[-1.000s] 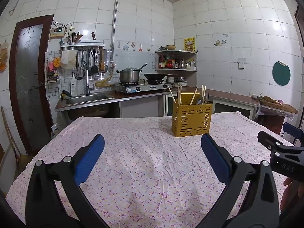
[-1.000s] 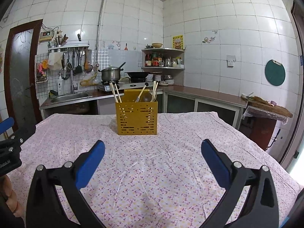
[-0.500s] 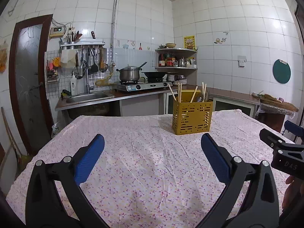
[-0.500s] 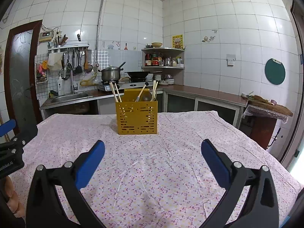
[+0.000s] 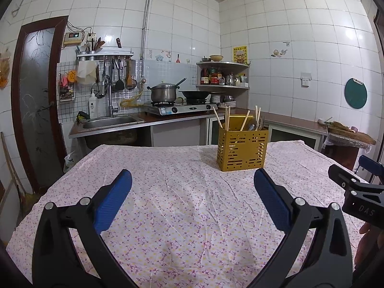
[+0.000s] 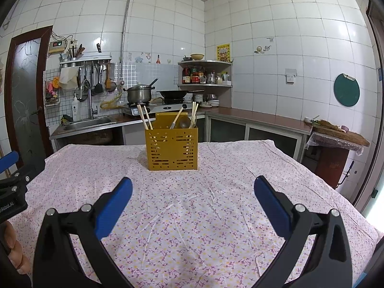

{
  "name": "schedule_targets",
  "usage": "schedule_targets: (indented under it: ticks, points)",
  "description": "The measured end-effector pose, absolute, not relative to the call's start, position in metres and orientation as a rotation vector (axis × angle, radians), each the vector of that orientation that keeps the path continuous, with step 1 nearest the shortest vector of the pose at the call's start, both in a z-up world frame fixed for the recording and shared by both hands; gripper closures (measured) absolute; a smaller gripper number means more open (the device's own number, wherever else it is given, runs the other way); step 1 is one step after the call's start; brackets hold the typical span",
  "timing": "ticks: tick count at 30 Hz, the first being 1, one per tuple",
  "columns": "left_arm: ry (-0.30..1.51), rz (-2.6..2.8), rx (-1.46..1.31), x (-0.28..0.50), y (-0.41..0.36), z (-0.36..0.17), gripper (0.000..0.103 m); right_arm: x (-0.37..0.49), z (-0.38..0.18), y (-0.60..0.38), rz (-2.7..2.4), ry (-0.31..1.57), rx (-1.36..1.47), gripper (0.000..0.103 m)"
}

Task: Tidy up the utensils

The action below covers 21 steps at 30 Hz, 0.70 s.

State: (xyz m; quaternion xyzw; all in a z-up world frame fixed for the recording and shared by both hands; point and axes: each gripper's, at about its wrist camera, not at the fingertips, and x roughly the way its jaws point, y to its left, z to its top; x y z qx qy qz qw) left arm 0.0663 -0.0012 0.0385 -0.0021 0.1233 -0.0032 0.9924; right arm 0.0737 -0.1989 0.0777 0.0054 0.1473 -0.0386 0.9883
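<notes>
Left wrist: my left gripper (image 5: 192,187), jaws spread and empty, hangs short of the yellow caddy (image 5: 242,150) on the tabletop (image 5: 168,192). Right wrist: right gripper (image 6: 193,188) likewise; chopsticks (image 6: 144,119), perhaps a spoon, need sorting next.

The cloth-covered bench (image 6: 216,216) lies bare from the near edge to the far side — only one thing stands on it, the yellow utensil holder (image 6: 171,149), at 12 o'clock from the right gripper (image 6: 193,193) and about 1 o'clock from the left gripper (image 5: 192,184). Chopsticks (image 6: 144,117) and spoon handles poke up out of its top. Both sets of fingers spread wide over empty cloth — the two grippers well apart, side by side.
</notes>
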Motion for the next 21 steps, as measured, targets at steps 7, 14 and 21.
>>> schedule_targets:
  ticks: [7,14,21]
  points:
    - [0.253,-0.006,-0.001,0.067,-0.002,0.038,0.005,0.074,0.078,-0.199,-0.077,0.297,0.009,0.004]
    - [0.251,0.006,0.006,0.068,-0.003,0.038,0.005,0.077,0.077,-0.208,-0.091,0.301,0.016,0.004]
    - [0.247,0.008,0.013,0.068,-0.003,0.037,0.005,0.077,0.076,-0.212,-0.089,0.299,0.020,0.004]
